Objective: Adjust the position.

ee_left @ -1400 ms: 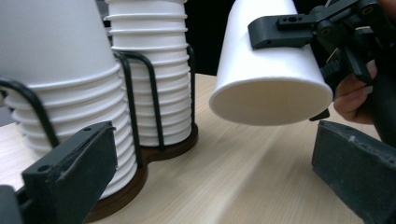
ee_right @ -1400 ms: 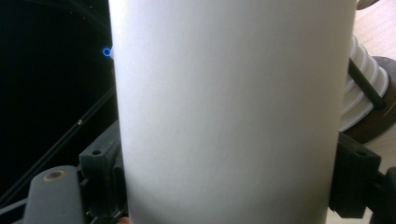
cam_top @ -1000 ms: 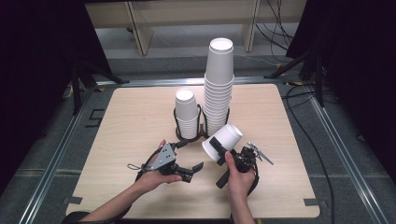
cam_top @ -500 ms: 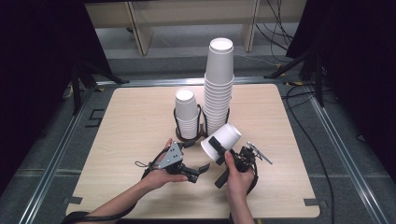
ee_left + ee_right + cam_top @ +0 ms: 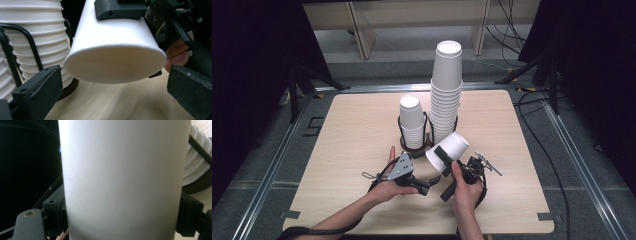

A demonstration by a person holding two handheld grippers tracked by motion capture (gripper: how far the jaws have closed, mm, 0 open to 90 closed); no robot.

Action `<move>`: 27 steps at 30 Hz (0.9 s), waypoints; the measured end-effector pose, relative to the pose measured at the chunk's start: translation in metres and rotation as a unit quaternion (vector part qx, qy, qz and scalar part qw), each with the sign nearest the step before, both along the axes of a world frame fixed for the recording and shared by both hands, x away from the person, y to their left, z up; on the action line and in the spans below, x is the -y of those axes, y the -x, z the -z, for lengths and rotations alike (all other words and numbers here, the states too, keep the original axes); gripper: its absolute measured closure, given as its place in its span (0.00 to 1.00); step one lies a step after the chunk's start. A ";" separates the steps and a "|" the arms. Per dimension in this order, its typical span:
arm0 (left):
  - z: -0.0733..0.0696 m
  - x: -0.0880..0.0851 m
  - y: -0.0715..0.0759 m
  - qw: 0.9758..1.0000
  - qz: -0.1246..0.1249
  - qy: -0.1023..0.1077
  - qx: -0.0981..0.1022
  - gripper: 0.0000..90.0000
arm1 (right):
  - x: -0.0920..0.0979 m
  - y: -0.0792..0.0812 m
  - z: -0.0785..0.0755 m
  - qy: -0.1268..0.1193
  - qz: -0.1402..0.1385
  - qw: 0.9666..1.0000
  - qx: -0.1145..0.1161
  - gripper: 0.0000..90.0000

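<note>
Paper cup [image 5: 447, 152] clamped mid-wall in right gripper [image 5: 443, 161], tilted, mouth toward 7 o'clock. Left gripper [image 5: 428, 186] wide open, unloaded, facing its rim. Light, thin-walled, crushable; grip gently near stiff rolled rim.

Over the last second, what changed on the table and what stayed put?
The left gripper moved right, toward the white paper cup, its open jaws now level with the cup's mouth. The right gripper stayed put, shut on that cup. The two stacks of white paper cups in the black wire holder did not move.
</note>
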State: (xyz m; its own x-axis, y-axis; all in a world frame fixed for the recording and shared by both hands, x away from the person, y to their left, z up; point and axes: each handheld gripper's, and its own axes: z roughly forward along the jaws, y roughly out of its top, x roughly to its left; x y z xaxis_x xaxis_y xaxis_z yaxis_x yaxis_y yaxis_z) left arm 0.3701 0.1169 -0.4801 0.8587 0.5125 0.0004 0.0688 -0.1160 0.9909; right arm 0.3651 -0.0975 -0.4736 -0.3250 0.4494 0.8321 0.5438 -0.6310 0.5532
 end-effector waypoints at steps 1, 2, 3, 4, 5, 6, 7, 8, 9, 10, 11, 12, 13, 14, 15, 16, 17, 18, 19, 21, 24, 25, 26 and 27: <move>0.000 0.000 0.000 1.000 -0.001 0.003 0.000 0.00 | 0.000 0.000 0.000 -0.003 -0.002 1.000 0.000 0.21; 0.001 0.002 -0.001 1.000 0.004 0.011 -0.004 0.00 | -0.001 0.000 0.000 -0.004 0.000 1.000 -0.007 0.21; 0.001 0.002 -0.001 1.000 0.003 0.011 -0.004 0.00 | -0.001 0.001 0.000 -0.006 -0.003 1.000 -0.006 0.21; 0.000 0.002 -0.002 1.000 0.003 0.007 -0.003 0.00 | -0.002 0.001 0.000 -0.006 -0.003 1.000 -0.006 0.21; 0.000 0.002 -0.002 1.000 0.003 0.008 -0.005 0.00 | -0.002 0.001 0.000 -0.007 -0.003 1.000 -0.005 0.21; -0.001 0.002 -0.001 1.000 0.003 0.009 -0.007 0.00 | -0.002 0.000 0.001 -0.004 -0.002 1.000 -0.003 0.21; -0.001 0.003 -0.001 1.000 0.007 0.009 -0.008 0.00 | -0.003 0.000 0.001 -0.005 -0.001 1.000 -0.001 0.21; -0.001 0.003 -0.002 1.000 0.007 0.006 -0.005 0.00 | -0.003 0.000 0.001 -0.014 -0.009 1.000 -0.002 0.21; -0.001 0.003 -0.002 1.000 0.006 0.008 -0.007 0.00 | -0.003 0.001 0.002 -0.009 -0.006 1.000 -0.006 0.21; -0.001 0.003 -0.003 1.000 0.008 0.008 -0.007 0.00 | -0.004 0.001 0.002 -0.010 -0.006 1.000 -0.008 0.21; -0.001 0.003 -0.003 1.000 0.008 0.008 -0.008 0.00 | -0.004 0.001 0.003 -0.010 -0.006 1.000 -0.007 0.21; -0.001 0.003 -0.003 1.000 0.010 0.005 -0.006 0.00 | -0.004 0.002 0.002 -0.014 -0.007 1.000 -0.011 0.21; 0.000 0.003 -0.003 1.000 0.009 0.006 -0.010 0.00 | -0.005 0.001 0.003 -0.009 -0.005 1.000 -0.005 0.21; 0.000 0.004 -0.002 1.000 0.008 0.008 -0.012 0.00 | -0.005 0.002 0.003 -0.016 -0.010 1.000 -0.005 0.21; 0.001 0.005 -0.002 1.000 0.006 0.013 -0.010 0.00 | -0.005 0.002 0.004 -0.015 -0.011 1.000 -0.004 0.21; 0.001 0.005 -0.002 1.000 0.006 0.006 -0.010 0.00 | -0.005 0.002 0.004 -0.016 -0.010 1.000 -0.007 0.21; 0.001 0.005 -0.002 1.000 0.004 0.001 -0.008 0.00 | -0.006 0.002 0.004 -0.011 -0.004 1.000 -0.010 0.21; 0.001 0.005 -0.002 1.000 0.004 0.002 -0.008 0.00 | -0.008 0.004 0.002 -0.029 -0.008 0.999 -0.028 0.21; 0.002 0.006 -0.002 1.000 0.006 0.004 -0.008 0.00 | -0.008 0.002 0.005 -0.016 -0.004 1.000 -0.007 0.21; 0.003 0.007 -0.003 1.000 0.007 0.009 -0.006 0.00 | -0.007 0.003 0.005 -0.013 0.000 1.000 -0.014 0.21; 0.002 0.007 -0.003 1.000 0.003 0.003 -0.008 0.00 | -0.008 0.004 0.004 -0.019 -0.002 1.000 -0.017 0.21; 0.002 0.007 -0.003 1.000 0.001 0.002 -0.008 0.00 | -0.008 0.004 0.005 -0.010 -0.001 1.000 -0.010 0.21; 0.002 0.007 -0.003 1.000 -0.001 0.000 -0.008 0.00 | -0.010 0.005 0.003 -0.026 -0.004 0.999 -0.025 0.21; 0.002 0.008 -0.003 1.000 -0.002 0.000 -0.009 0.00 | -0.009 0.004 0.004 -0.020 -0.003 1.000 -0.020 0.21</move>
